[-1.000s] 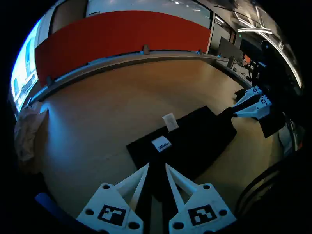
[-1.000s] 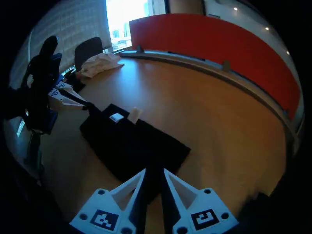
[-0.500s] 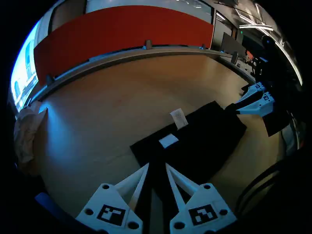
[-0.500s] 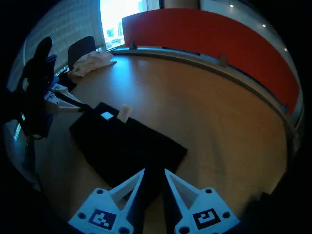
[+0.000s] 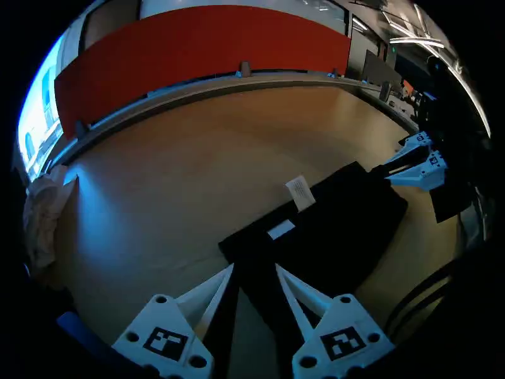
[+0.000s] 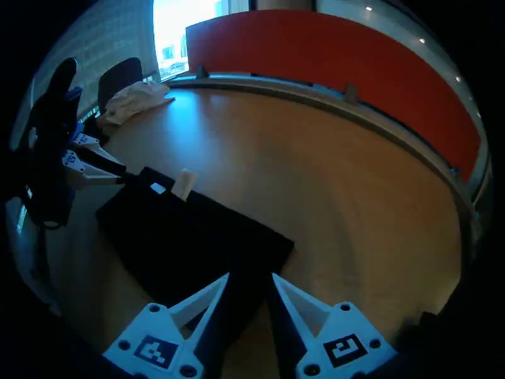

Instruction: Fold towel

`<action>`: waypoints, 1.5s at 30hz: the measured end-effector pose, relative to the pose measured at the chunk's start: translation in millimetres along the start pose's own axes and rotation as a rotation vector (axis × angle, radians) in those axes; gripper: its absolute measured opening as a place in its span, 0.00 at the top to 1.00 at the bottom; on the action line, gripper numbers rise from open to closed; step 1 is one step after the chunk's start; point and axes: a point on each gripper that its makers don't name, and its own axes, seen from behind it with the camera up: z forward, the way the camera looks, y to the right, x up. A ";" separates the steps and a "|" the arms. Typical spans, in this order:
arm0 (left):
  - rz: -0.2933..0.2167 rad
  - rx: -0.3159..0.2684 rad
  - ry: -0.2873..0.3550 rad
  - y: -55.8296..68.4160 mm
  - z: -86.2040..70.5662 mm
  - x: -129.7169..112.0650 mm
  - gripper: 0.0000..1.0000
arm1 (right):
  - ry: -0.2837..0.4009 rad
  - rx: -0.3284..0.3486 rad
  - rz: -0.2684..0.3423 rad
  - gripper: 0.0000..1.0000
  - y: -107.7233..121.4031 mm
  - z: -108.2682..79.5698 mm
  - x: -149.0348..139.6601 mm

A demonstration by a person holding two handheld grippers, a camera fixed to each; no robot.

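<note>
A black towel [image 5: 328, 227] lies flat as a folded rectangle on the wooden table [image 5: 189, 158]. It has a white label [image 5: 300, 192] standing up and a second white tag [image 5: 281, 229] lying flat. My left gripper [image 5: 254, 270] is open, with the towel's near corner lying loose between its fingers. The right gripper [image 5: 388, 174] sits at the towel's far corner. In the right gripper view the towel [image 6: 189, 240] runs away from my right gripper [image 6: 249, 276], which is open around its near corner. The left gripper [image 6: 123, 179] is at the far end.
A red partition [image 5: 189, 50] runs along the table's far edge. A crumpled pale cloth [image 5: 41, 208] lies at the table's left end, seen near a dark chair [image 6: 120, 76] in the right gripper view. A person in dark clothing stands behind each far gripper.
The fingers of both grippers have spread apart from a narrow gap to a wider one. The towel has settled flatter and lies a little farther out on the table.
</note>
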 end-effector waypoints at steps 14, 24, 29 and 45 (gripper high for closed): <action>0.051 0.041 -0.003 -12.7 7.9 5.4 0.63 | 0.002 -0.070 0.002 0.17 17.2 4.3 4.6; 0.035 0.068 -0.008 -23.0 13.7 10.9 0.57 | 0.005 -0.117 0.004 0.00 29.3 3.7 6.7; 0.035 0.072 -0.006 -25.5 13.6 13.4 0.48 | 0.015 -0.149 0.006 0.00 38.4 3.4 10.4; 0.024 0.057 0.010 -23.3 10.2 20.4 0.15 | 0.072 -0.177 0.007 0.00 47.7 -7.1 31.1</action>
